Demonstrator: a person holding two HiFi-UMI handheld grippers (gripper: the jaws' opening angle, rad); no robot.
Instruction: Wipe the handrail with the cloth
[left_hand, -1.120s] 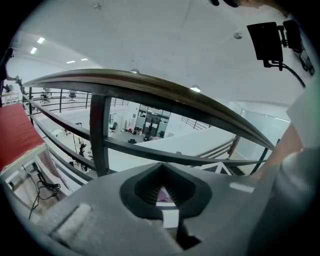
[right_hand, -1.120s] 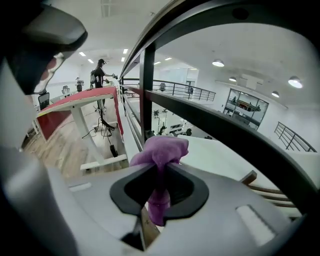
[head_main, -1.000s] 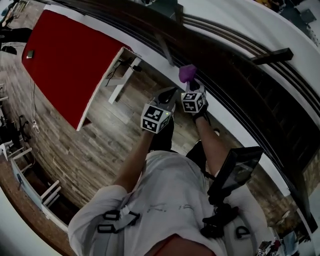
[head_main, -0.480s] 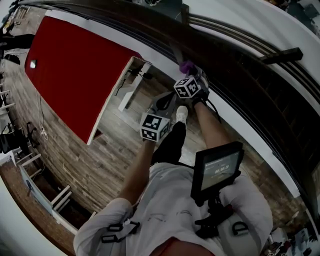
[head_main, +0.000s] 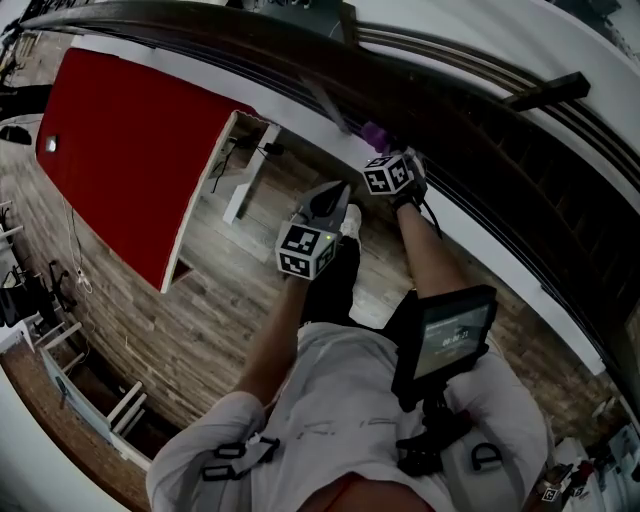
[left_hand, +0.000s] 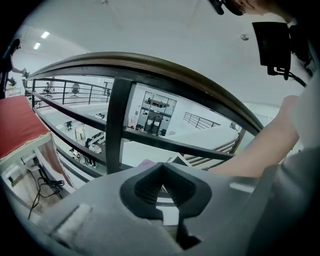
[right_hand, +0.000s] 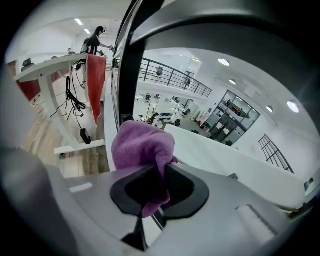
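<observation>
The purple cloth (right_hand: 144, 147) is a soft, fuzzy bunch. Its lower end is pinched between the jaws of the right gripper (right_hand: 160, 186), and the rest bulges above them in a rounded lump. In the head view we see the cloth (head_main: 374, 134) at the tip of the right gripper (head_main: 380, 150), held up against the near side of the railing. We cannot tell whether it touches the rail itself.

The handrail (head_main: 250, 38) is dark, glossy wood that curves across the top of the head view. In the right gripper view a dark upright baluster (right_hand: 131, 75) rises just behind the cloth.

The left gripper (head_main: 336, 196) hangs lower, near the right one but away from the railing. Its own view shows the jaw tips of the left gripper (left_hand: 162, 186) together with nothing between them, and the handrail (left_hand: 150, 62) arching above another baluster (left_hand: 117, 125).

Left of the grippers stands a red-topped desk (head_main: 130, 140) on white legs, on a wooden plank floor (head_main: 200, 300). A small screen (head_main: 450, 335) is mounted at our chest.
</observation>
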